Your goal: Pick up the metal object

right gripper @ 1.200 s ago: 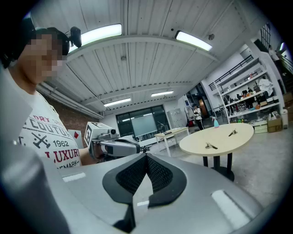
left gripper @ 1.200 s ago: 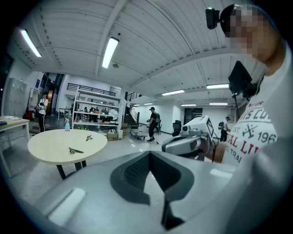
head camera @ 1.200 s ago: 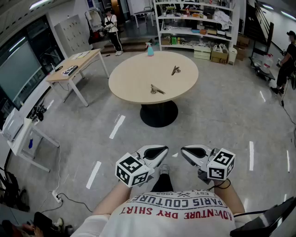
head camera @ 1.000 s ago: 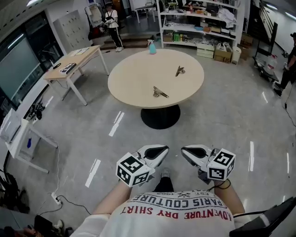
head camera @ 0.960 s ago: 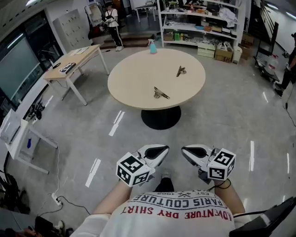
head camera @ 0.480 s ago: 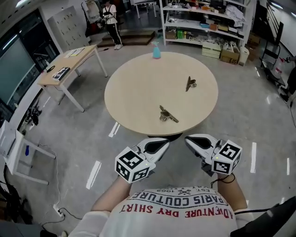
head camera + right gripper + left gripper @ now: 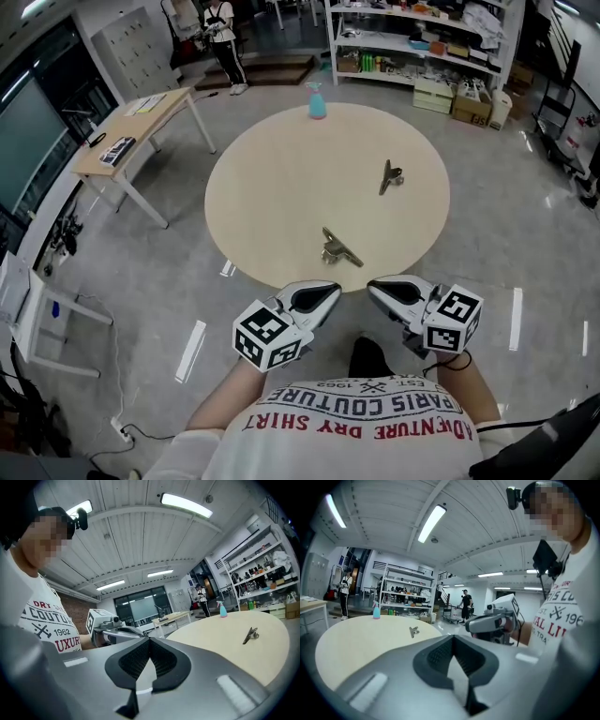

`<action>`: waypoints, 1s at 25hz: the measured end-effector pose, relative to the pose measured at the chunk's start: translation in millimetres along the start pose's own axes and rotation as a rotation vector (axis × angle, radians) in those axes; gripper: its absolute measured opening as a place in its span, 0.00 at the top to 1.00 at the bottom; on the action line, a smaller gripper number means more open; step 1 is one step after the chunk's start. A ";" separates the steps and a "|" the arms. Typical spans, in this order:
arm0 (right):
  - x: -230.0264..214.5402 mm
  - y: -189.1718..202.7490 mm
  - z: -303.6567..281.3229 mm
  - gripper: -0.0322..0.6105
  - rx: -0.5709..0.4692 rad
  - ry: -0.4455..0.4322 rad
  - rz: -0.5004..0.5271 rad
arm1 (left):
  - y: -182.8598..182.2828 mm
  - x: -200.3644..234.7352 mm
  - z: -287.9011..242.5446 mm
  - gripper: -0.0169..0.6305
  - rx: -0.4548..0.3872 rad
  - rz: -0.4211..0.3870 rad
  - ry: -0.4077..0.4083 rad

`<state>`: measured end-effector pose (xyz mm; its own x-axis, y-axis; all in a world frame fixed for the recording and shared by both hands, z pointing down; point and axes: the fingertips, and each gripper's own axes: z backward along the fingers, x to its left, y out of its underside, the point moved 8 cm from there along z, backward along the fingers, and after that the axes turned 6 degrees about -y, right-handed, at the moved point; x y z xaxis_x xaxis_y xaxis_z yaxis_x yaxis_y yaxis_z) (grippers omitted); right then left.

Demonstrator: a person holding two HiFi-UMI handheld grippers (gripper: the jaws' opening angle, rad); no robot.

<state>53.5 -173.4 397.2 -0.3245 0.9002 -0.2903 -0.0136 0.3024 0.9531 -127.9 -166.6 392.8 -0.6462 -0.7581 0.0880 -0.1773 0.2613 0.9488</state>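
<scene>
Pale round table [image 7: 272, 178] fills the middle of the head view, carrying two metal clips and one blue bottle [image 7: 317, 100] at its upper rim. The near clip [image 7: 339, 249] lies by the tabletop's lower edge, and the far clip [image 7: 390, 176] lies right of centre, well apart from it. Two grippers hang just below the table: left gripper [image 7: 319, 298] and right gripper [image 7: 389, 292], each with jaws pressed together on nothing. Only the head view shows both clips. The left gripper view shows a single clip [image 7: 413, 631] and the bottle [image 7: 376, 610]. The right gripper view shows one clip [image 7: 251, 634] at right and, beyond the table, a desk [image 7: 176, 617].
</scene>
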 end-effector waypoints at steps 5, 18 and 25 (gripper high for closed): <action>-42.0 2.8 -8.5 0.95 0.020 -0.022 -0.047 | 5.5 21.9 -35.3 0.97 0.040 0.031 0.004; -152.9 -3.3 -19.7 0.95 0.060 -0.017 -0.123 | 48.2 122.9 -128.0 0.64 0.230 -0.013 -0.081; -192.5 12.0 -14.3 0.95 0.102 0.007 -0.185 | 123.5 161.8 -183.0 0.37 0.431 -0.086 -0.036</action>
<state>102.3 -347.5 465.8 -0.3323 0.8243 -0.4584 0.0219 0.4926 0.8700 -118.6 -366.4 579.7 -0.6398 -0.7685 -0.0037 -0.5203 0.4296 0.7381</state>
